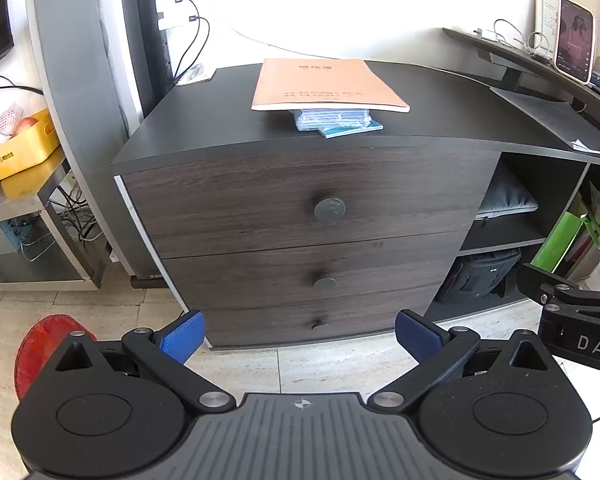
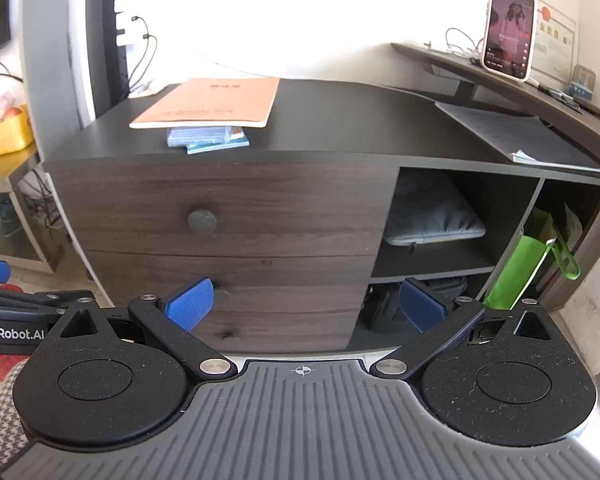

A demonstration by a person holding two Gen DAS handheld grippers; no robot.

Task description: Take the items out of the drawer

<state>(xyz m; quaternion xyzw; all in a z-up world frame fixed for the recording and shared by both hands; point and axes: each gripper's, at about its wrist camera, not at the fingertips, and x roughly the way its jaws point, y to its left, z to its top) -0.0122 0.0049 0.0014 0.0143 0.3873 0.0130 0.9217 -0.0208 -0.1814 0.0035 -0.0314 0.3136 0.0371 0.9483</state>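
A dark wood cabinet [image 1: 260, 200] with three shut drawers faces me. The top drawer carries a round grey knob [image 1: 329, 209] [image 2: 202, 221], with smaller knobs [image 1: 324, 283] below it. On the cabinet top lie an orange booklet [image 1: 324, 84] [image 2: 216, 100] and a stack of blue packets [image 1: 336, 120] [image 2: 208, 138] under it. My left gripper [image 1: 298, 336] is open, held back from the drawers at floor level. My right gripper [image 2: 306, 304] is open too, off to the right of the knobs. Nothing sits between either pair of blue pads.
Open shelves right of the drawers hold a grey pouch [image 2: 432, 216], a black bag [image 1: 480, 276] and a green paper bag [image 2: 520, 272]. A phone [image 2: 508, 32] stands on a raised shelf. A yellow box [image 1: 20, 148] sits on a metal stand at left; a red object [image 1: 44, 344] lies on the floor.
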